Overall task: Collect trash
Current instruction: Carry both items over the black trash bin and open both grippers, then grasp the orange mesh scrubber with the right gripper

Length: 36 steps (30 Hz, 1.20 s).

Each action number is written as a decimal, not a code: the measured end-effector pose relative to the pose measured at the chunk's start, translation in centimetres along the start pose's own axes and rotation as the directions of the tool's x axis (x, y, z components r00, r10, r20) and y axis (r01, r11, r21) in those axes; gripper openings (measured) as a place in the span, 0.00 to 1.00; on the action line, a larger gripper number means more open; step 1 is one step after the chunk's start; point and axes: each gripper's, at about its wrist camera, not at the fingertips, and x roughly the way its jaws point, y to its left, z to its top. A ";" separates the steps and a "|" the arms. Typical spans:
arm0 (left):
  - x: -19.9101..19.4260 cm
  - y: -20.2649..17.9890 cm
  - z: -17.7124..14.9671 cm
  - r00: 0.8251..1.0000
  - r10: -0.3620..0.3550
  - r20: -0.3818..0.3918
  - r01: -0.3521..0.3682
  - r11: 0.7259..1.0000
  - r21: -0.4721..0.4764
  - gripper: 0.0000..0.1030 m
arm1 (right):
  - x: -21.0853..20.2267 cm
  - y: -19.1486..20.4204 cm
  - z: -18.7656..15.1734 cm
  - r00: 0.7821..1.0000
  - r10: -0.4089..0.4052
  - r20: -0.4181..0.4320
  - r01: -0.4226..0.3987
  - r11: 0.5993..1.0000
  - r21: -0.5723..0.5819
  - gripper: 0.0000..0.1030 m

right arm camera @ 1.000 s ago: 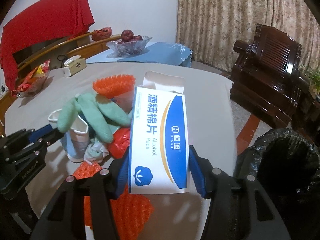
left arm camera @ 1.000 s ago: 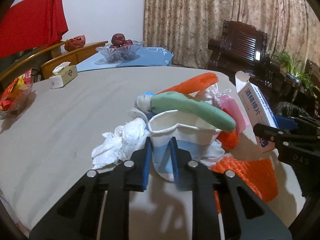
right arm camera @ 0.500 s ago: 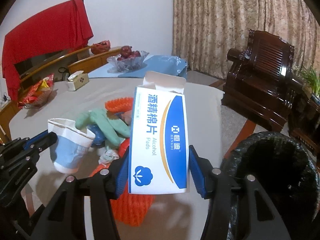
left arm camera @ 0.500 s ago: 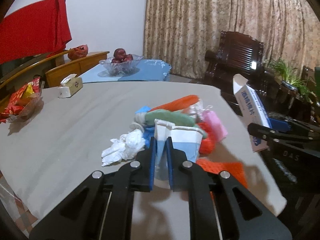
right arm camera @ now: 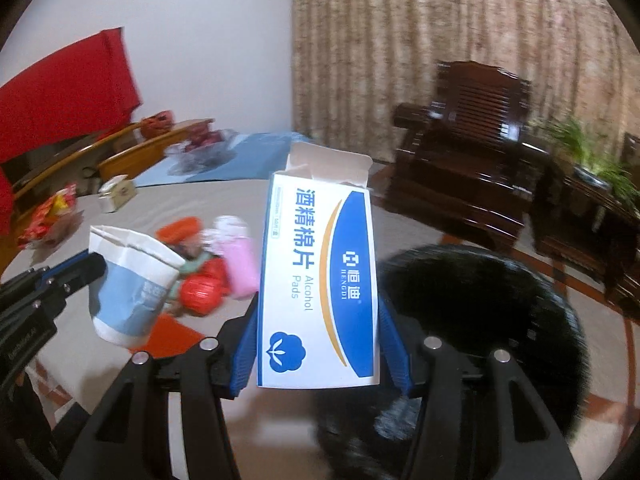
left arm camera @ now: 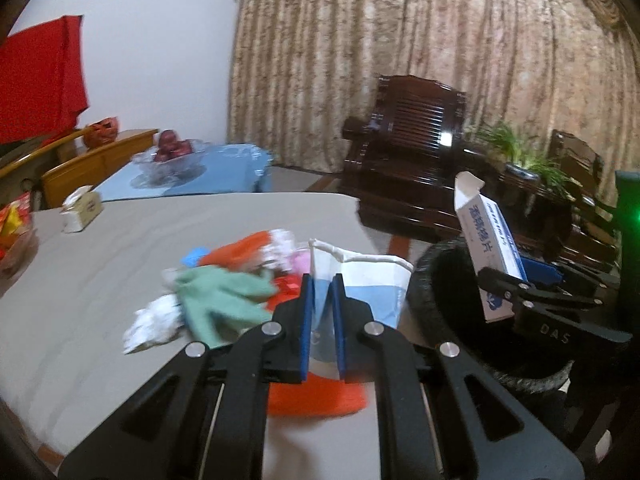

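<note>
My left gripper (left arm camera: 322, 320) is shut on the wall of a white and blue paper cup (left arm camera: 372, 284), which hangs tilted above the table's right edge. My right gripper (right arm camera: 320, 344) is shut on an open white and blue alcohol pads box (right arm camera: 320, 280), held upright over a black bag-lined bin (right arm camera: 500, 300). From the left wrist, the box (left arm camera: 488, 240) and the right gripper (left arm camera: 520, 280) show over the bin (left arm camera: 444, 280). A green glove (left arm camera: 224, 296), white tissue (left arm camera: 156, 320), orange netting (left arm camera: 316, 400) and a pink item (right arm camera: 238, 260) lie on the grey table (left arm camera: 120, 240).
A tissue box (left arm camera: 80, 212) and snack bags (left arm camera: 12, 232) sit at the table's far left. A glass fruit bowl (left arm camera: 172, 156) stands on a blue-covered table behind. A dark wooden armchair (left arm camera: 412, 152) and potted plants (left arm camera: 520, 156) stand past the bin, before the curtain.
Both grippers rose and swung right toward the black bin with their loads. The cup came up off the table, its wall pinched flatter. The box now sits over the bin.
</note>
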 end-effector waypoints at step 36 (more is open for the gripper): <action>6.5 -8.0 0.4 0.984 -0.163 -0.071 0.167 0.985 0.046 0.79 | -2.4 -10.4 -4.2 0.974 -0.223 -0.038 0.226 0.958 0.179 0.94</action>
